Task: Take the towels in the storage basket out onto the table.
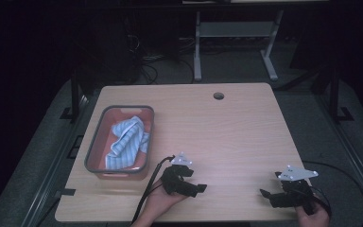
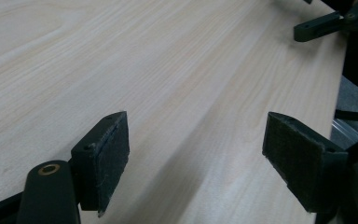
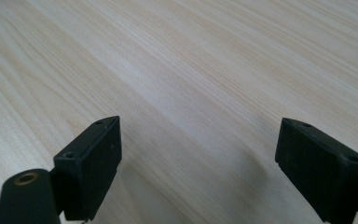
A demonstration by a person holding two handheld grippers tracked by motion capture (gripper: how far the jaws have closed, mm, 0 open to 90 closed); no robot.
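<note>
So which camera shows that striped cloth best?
The high view: the cloth lies crumpled in the bin at the table's left side, seen from above. The two gripper views look along open jaws at bare tabletop instead.

Wooden table (image 1: 227, 127) — red basket (image 1: 94, 151) on it.

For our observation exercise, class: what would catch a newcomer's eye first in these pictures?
The reddish basket with its grey rim at the table's left stands out, with a crumpled blue-and-white striped cloth inside. Near the front edge of the pale wooden table, the left hand-held gripper and the right hand-held gripper sit apart, each with jaws open and nothing between them.
</note>
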